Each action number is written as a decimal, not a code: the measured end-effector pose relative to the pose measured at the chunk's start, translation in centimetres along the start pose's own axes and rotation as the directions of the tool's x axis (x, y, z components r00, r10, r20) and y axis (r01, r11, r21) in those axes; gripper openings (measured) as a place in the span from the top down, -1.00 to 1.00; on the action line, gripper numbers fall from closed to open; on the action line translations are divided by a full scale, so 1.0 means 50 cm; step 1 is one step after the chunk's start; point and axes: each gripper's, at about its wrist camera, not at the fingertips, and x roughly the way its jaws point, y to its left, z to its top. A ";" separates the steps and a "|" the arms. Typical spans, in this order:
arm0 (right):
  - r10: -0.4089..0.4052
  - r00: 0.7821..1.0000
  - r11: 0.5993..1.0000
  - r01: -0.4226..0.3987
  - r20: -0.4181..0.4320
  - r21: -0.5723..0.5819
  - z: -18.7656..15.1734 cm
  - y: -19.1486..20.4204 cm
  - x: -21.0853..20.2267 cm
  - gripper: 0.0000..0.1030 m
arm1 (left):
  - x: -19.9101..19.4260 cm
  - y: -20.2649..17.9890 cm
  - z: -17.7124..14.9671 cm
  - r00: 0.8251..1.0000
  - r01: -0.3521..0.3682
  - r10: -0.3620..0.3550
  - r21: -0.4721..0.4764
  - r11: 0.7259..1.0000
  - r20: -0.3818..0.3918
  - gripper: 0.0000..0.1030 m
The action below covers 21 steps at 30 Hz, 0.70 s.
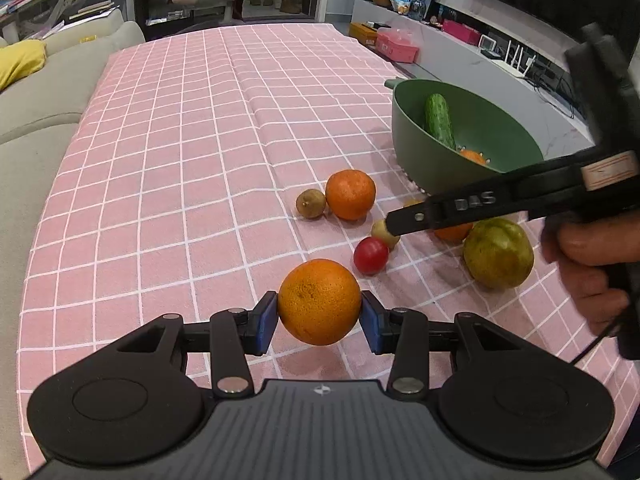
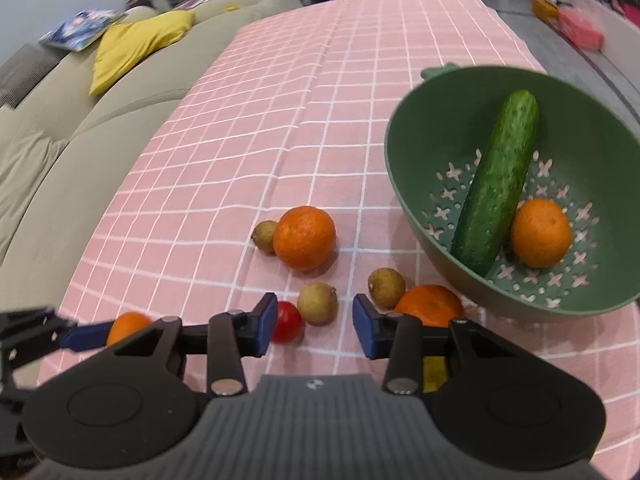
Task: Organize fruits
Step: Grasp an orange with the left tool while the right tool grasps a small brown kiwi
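Pink-checked table (image 1: 180,160) beside the green colander (image 1: 412,152): left claw (image 1: 319,316) clamps a firm, heavy orange (image 1: 319,300) across its middle (slippery rind), right claw (image 2: 315,324) gapes empty.

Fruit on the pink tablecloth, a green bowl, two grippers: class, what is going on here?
A person is sorting fruit with two handheld grippers. The left gripper is shut on an orange, held just above the pink checked tablecloth. The right gripper is open, hovering over a small brownish fruit beside a red tomato. The green colander bowl already holds a cucumber and a second orange. Several other fruits lie loose on the cloth.
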 end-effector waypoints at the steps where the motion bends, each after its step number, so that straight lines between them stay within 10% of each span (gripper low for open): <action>1: -0.007 1.000 1.000 0.007 0.000 0.009 0.002 -0.001 0.008 0.30 | 0.001 0.000 0.001 1.000 0.004 -0.004 -0.002 1.000 0.000 0.05; 21: 0.000 1.000 0.998 0.000 -0.004 0.057 0.004 -0.014 0.058 0.55 | 0.007 0.012 0.003 1.000 0.022 -0.022 -0.055 0.998 -0.001 0.04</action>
